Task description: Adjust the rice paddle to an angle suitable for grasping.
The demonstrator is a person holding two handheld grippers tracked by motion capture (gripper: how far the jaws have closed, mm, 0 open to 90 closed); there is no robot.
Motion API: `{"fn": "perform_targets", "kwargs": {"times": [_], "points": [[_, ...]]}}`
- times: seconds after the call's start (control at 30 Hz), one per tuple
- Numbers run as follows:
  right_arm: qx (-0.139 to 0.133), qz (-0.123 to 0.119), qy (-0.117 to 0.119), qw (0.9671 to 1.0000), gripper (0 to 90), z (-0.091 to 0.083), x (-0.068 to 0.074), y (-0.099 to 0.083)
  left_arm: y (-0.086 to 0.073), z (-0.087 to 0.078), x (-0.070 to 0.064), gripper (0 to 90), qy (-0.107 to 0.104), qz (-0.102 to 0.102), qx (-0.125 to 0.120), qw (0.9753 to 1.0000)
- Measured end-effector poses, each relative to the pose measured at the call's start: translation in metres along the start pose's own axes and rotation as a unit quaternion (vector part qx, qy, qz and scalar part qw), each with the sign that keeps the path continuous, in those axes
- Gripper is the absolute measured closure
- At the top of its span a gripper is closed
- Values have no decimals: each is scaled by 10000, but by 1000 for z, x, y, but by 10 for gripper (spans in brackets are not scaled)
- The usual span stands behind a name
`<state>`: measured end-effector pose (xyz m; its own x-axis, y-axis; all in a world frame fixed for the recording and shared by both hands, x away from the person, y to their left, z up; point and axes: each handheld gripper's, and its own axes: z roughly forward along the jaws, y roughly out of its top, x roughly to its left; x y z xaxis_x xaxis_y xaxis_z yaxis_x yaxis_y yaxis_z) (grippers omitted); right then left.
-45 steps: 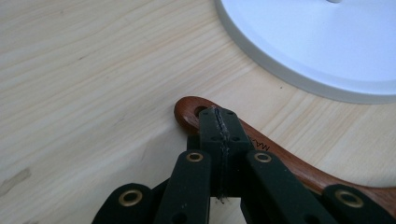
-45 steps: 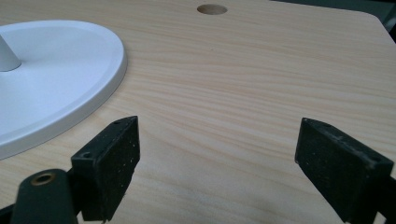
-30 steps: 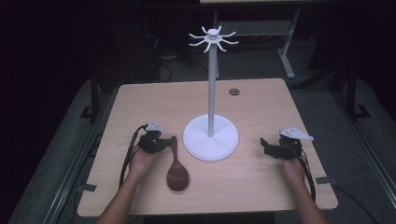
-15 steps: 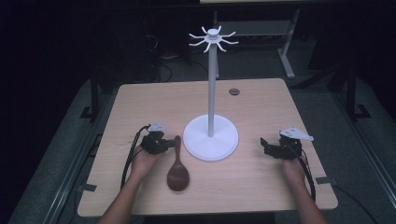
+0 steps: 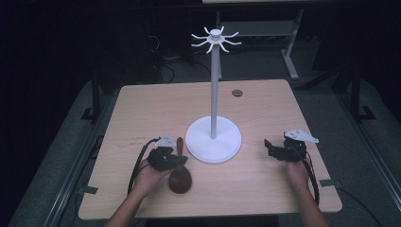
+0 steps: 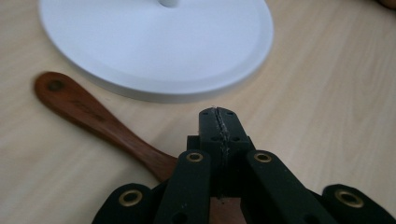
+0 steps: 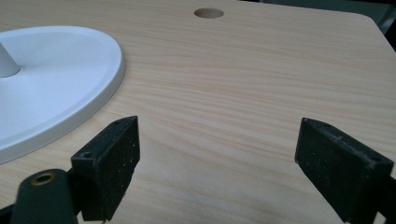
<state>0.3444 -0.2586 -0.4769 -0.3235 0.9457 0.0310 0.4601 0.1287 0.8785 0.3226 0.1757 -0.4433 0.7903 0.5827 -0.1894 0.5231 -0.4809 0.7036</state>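
The high view is dim and soft: only the table (image 5: 265, 109) and the white stand (image 5: 213, 139) catch even light from above, while the floor and background sink into near black, and fine detail is grainy. The left gripper view is brighter, with soft, diffuse shadow under the stand's base (image 6: 154, 42); the wooden spoon (image 6: 88, 112) is fairly sharp, the nearest jaw parts slightly blurred. In the right gripper view the table grain is crisp mid-frame, the close black jaws are softer, and no harsh glare shows
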Motion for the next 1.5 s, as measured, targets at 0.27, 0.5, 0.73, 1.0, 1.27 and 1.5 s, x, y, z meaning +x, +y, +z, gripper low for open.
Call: {"fn": "perform_targets", "kwargs": {"times": [0.27, 0.5, 0.73, 1.0, 1.27, 1.5], "points": [[-2, -3, 10, 10000, 135, 0, 0, 0, -3, 8, -20, 896, -210, 196, 158, 9995], [4, -35, 39, 10000, 135, 0, 0, 0, -8, 19, -28, 896, -230, 356, 308, 9986], [-4, -56, 43, 10000, 135, 0, 1, 0, -8, 17, -27, 896, -234, 354, 322, 9986], [6, -77, 46, 10000, 135, 0, 1, 0, -16, 9, -23, 896, -117, 321, 481, 9983], [-5, -87, 45, 10000, 135, 0, 1, 0, -30, -7, -22, 896, 68, 251, 538, 9982], [-12, -103, 30, 9999, 135, 0, 2, 0, -41, -23, -13, 896, 244, 148, 545, 9981]]}}
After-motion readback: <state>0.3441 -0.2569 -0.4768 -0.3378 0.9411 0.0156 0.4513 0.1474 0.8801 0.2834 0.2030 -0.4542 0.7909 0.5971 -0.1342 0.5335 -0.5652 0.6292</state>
